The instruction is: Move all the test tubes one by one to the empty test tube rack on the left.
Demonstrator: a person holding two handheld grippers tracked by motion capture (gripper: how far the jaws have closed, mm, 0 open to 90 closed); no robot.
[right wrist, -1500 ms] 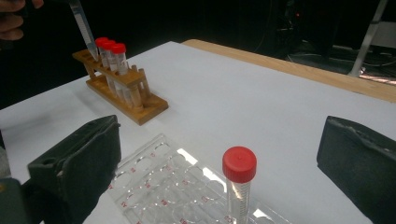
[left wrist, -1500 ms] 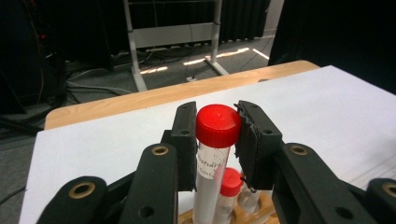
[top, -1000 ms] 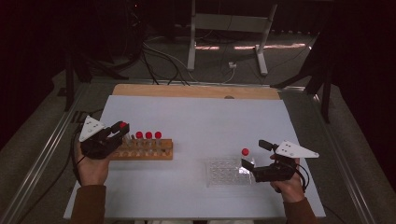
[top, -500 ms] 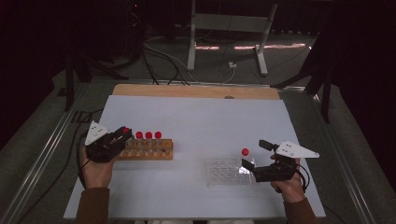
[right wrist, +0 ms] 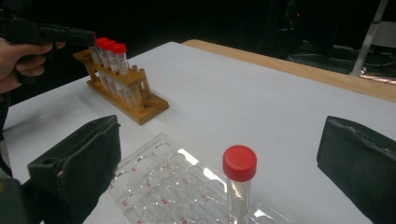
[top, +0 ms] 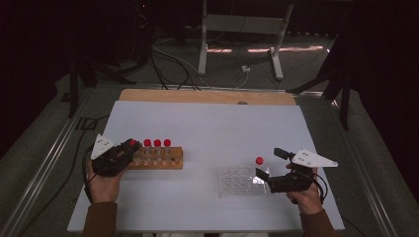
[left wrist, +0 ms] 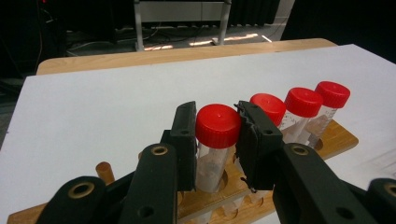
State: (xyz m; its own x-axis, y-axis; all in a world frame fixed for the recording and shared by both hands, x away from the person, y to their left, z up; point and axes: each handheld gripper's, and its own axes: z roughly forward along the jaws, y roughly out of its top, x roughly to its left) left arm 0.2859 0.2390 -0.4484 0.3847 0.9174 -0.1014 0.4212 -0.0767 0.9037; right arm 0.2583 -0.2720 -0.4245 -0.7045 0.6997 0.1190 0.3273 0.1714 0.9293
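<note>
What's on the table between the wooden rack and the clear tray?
Nothing: in the high view only bare white table lies between the rack and the tray.

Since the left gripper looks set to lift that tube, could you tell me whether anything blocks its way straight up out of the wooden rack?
Nothing visible does. The left gripper clamps the end tube by its cap; the neighbouring tube stands beside it, not above it.

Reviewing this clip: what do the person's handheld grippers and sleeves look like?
Both the left gripper and right gripper are black, each topped by a grey three-cornered plate with dark dots, and have flat black pads, brass-coloured rivets and trailing black cables. The sleeves are brown.
</note>
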